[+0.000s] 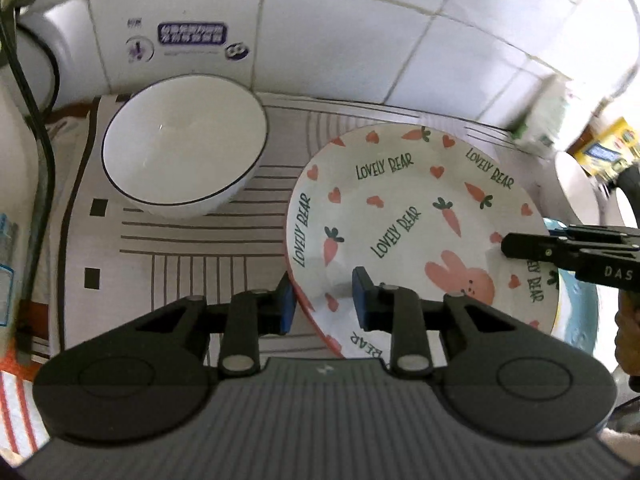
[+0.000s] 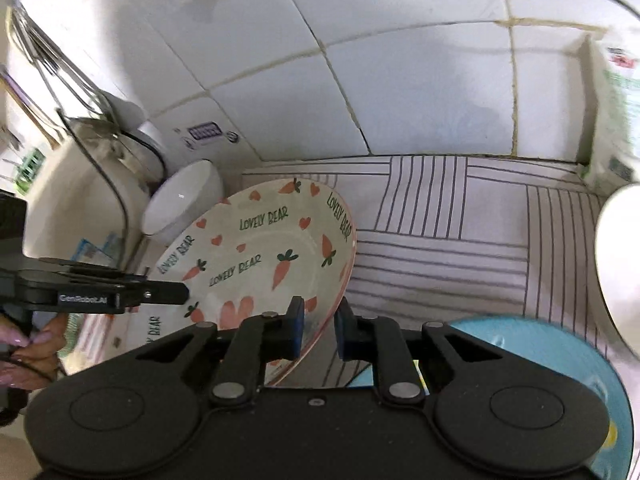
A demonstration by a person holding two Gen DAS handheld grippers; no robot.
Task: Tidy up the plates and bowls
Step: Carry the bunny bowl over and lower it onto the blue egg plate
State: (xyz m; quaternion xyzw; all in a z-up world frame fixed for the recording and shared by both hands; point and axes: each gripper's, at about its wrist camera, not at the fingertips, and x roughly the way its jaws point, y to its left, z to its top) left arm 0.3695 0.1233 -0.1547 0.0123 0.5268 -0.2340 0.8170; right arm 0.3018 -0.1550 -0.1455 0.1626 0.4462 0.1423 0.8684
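Both your grippers, left (image 1: 324, 300) and right (image 2: 319, 330), clench their blue-padded fingers on opposite rims of the glossy round carrot-print plate (image 1: 400, 216), tilted above the striped table mat (image 1: 192, 248), right of the smooth white bowl (image 1: 184, 140).

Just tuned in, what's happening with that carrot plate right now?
A person is holding the Lovely Bear plate with both grippers at once. The left gripper is clamped on its near rim and the right gripper on the opposite edge, so the plate sits tilted above the striped mat. A white bowl rests on the mat by the tiled wall, untouched, and a blue plate lies below the right gripper.
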